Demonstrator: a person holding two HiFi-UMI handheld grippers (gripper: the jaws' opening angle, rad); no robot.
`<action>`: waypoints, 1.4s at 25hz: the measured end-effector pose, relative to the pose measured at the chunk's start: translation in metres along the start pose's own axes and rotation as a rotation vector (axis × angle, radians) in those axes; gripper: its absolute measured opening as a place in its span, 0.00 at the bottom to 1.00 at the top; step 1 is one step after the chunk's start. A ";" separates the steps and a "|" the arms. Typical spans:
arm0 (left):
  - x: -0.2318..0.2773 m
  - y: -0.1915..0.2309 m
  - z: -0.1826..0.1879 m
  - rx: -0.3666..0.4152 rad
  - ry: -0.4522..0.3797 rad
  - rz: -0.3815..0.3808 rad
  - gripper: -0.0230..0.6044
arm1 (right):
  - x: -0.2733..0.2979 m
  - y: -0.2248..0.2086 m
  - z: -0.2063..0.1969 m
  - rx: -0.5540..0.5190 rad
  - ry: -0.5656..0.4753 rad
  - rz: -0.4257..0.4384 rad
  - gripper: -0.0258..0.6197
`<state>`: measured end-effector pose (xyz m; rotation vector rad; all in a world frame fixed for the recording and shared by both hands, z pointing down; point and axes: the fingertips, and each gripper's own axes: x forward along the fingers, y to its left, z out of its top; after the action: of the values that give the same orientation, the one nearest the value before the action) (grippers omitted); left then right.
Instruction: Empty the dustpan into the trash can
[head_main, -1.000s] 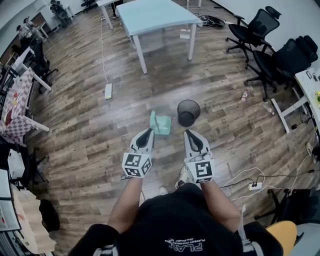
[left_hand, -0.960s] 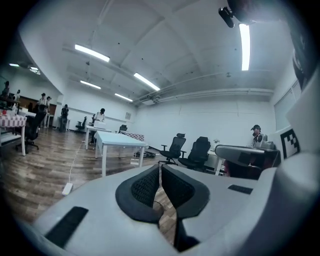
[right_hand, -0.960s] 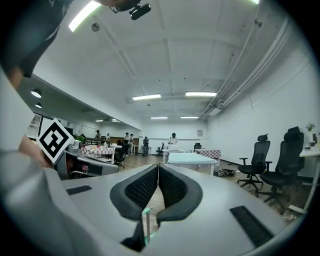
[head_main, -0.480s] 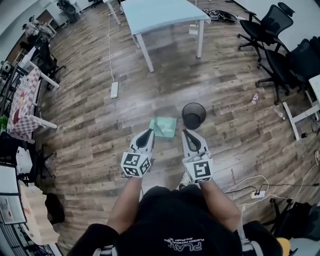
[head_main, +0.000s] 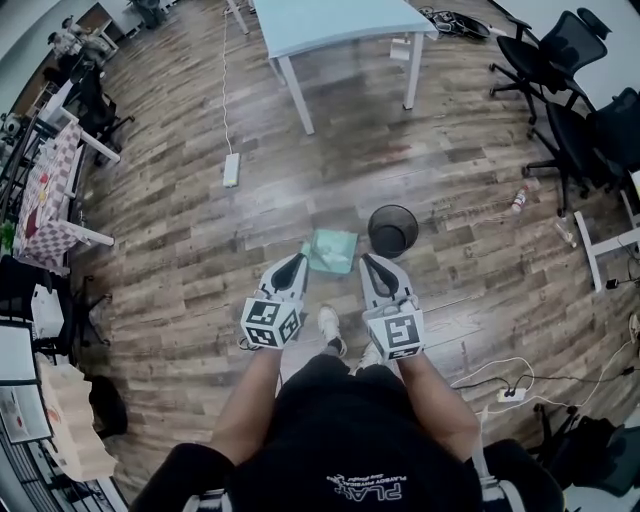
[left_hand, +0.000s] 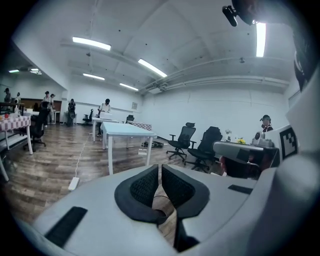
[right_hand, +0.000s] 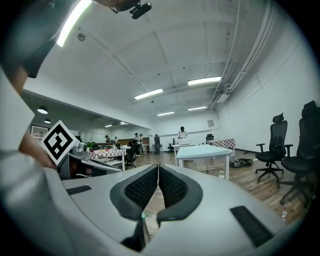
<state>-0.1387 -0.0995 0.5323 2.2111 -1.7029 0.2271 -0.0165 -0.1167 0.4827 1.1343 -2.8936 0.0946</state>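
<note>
A light green dustpan (head_main: 331, 250) lies on the wooden floor, with a black mesh trash can (head_main: 392, 230) standing just to its right. In the head view my left gripper (head_main: 298, 260) is held out with its tip close to the dustpan's near left corner, above the floor. Its jaws are shut with nothing between them (left_hand: 159, 170). My right gripper (head_main: 368, 261) points at the gap between dustpan and trash can. It is also shut and empty (right_hand: 158, 172). Neither gripper view shows the dustpan or the can.
A light blue table (head_main: 330, 20) stands farther ahead, and a white power strip (head_main: 231, 169) with its cable lies on the floor at left. Black office chairs (head_main: 560, 60) and a bottle (head_main: 518, 198) are at right. A checkered table (head_main: 45, 190) stands at far left. More cables (head_main: 510, 392) lie at the near right.
The person has stepped forward, and a shoe now shows between the grippers. Both grippers travelled along with the person towards the dustpan and trash can and stayed shut.
</note>
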 end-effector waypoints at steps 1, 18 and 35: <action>0.005 0.006 -0.001 0.002 0.005 0.000 0.08 | 0.007 -0.001 -0.001 -0.008 0.007 -0.003 0.08; 0.063 0.083 -0.026 -0.025 0.075 -0.085 0.08 | 0.107 0.003 -0.028 -0.084 0.152 -0.017 0.08; 0.108 0.124 -0.073 -0.084 0.248 -0.018 0.08 | 0.146 -0.024 -0.067 -0.048 0.263 0.054 0.08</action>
<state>-0.2232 -0.1988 0.6565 2.0414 -1.5302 0.4000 -0.1070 -0.2284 0.5579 0.9555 -2.6785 0.1612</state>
